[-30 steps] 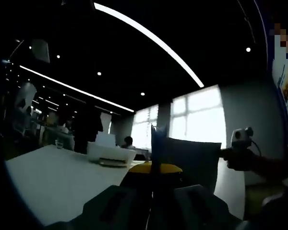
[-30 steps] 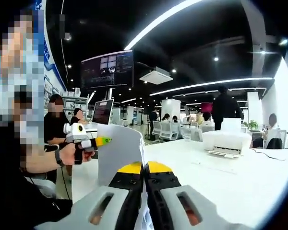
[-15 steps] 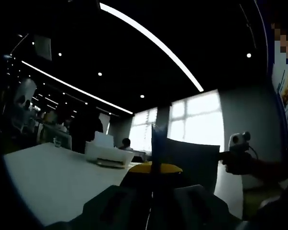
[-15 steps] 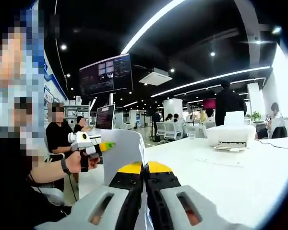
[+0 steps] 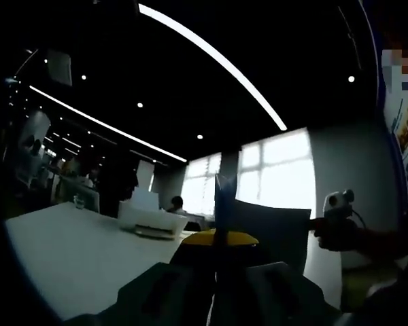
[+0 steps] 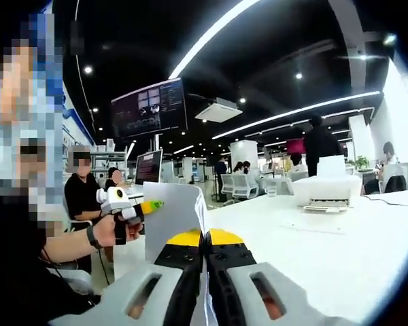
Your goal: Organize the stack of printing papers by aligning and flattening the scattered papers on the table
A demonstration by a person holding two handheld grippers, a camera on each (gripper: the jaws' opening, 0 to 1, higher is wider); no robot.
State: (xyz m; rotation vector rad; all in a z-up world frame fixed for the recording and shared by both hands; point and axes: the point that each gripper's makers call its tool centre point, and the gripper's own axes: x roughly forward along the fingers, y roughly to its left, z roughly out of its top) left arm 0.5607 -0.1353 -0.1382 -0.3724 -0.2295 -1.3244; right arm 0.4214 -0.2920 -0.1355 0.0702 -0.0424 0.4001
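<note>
Papers [image 6: 173, 214] are up off the table [image 6: 340, 251], standing on edge between both hands! The right gripper [image 6: 205, 241] has its jaws pinched tight on one side of the sheets, and the left gripper [image 5: 216, 239] is clamped on the opposite side just as firmly. To square them well, I'd judge: keep both grips level, tap the bottom edges down onto the white tabletop, then lay the stack flat.

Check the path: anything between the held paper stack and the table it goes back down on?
Nothing visible. Both grippers, right and left, are shut on the paper stack, held upright over the table. The printer sits farther back, apart.
</note>
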